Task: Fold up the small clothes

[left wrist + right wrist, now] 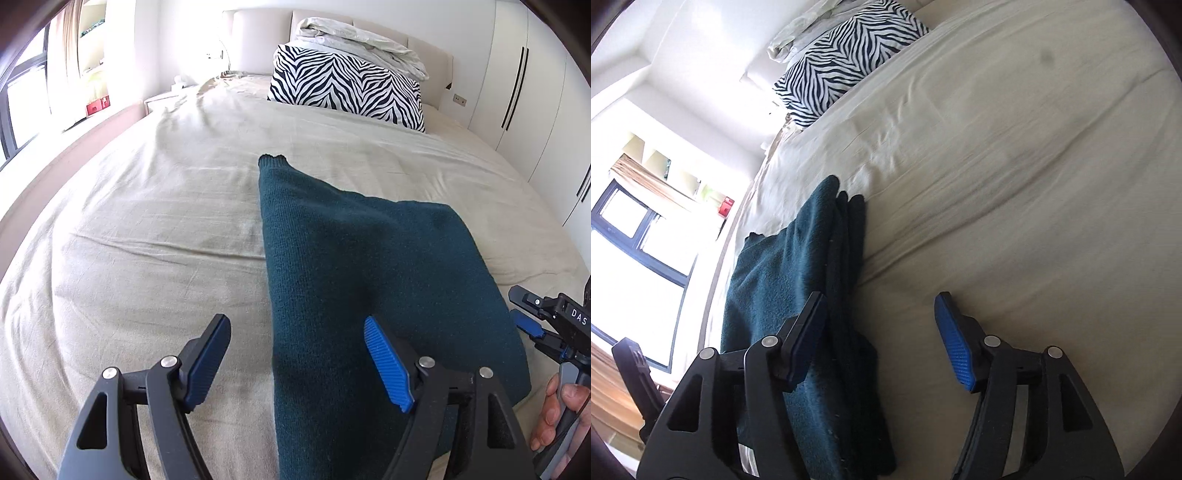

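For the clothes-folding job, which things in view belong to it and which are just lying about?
Belongs to the job:
- dark green sweater, folded on the bed sheet
- left gripper, open
- right gripper, open

Just lying about:
- zebra-print pillow
- crumpled white bedding on top of it
- wardrobe doors

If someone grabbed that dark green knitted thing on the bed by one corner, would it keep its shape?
Probably not: the green sweater is soft knit lying in loose folded layers, so it would likely droop and unfold. It looks thick, so fairly weighty for cloth. Its fuzzy surface should grip, not slip.
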`<action>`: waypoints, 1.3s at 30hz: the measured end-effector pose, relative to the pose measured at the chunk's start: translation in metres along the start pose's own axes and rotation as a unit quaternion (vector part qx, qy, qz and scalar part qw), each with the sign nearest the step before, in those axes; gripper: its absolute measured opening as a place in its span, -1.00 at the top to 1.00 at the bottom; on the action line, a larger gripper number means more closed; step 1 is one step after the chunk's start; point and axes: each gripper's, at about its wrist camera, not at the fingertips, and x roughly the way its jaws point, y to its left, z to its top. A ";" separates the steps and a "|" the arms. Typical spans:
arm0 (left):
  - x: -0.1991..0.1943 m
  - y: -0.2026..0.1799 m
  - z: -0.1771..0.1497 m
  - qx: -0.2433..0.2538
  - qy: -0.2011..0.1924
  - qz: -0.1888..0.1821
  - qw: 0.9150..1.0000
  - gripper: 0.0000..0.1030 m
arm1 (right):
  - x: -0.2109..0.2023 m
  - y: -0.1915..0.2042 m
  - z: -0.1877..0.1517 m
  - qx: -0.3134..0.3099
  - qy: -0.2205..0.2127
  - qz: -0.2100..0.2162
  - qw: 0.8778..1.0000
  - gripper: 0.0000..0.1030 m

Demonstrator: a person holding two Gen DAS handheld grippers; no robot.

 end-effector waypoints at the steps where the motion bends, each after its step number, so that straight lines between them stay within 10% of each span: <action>1: -0.006 -0.001 0.000 -0.002 -0.006 -0.002 1.000 -0.51 | -0.007 0.000 0.002 0.003 -0.001 0.015 1.000 -0.18; 6: -0.014 -0.016 -0.003 0.005 -0.013 -0.025 1.000 -0.51 | -0.019 0.030 -0.003 -0.044 0.030 0.065 0.997 -0.18; 11: 0.013 -0.022 -0.023 0.017 0.026 -0.009 0.999 -0.51 | 0.013 0.025 -0.025 -0.040 0.109 0.017 0.993 -0.18; 31: 0.018 0.000 -0.038 -0.045 0.048 -0.053 0.996 -0.48 | 0.001 0.003 -0.033 0.010 0.140 0.057 0.989 -0.05; 33: 0.022 0.001 -0.041 -0.042 0.051 -0.052 0.996 -0.42 | 0.012 0.004 -0.036 0.022 0.164 0.075 0.983 0.39; 39: 0.026 0.002 -0.028 -0.034 0.062 -0.059 0.996 0.00 | 0.013 0.004 -0.039 0.058 0.174 0.102 0.978 0.67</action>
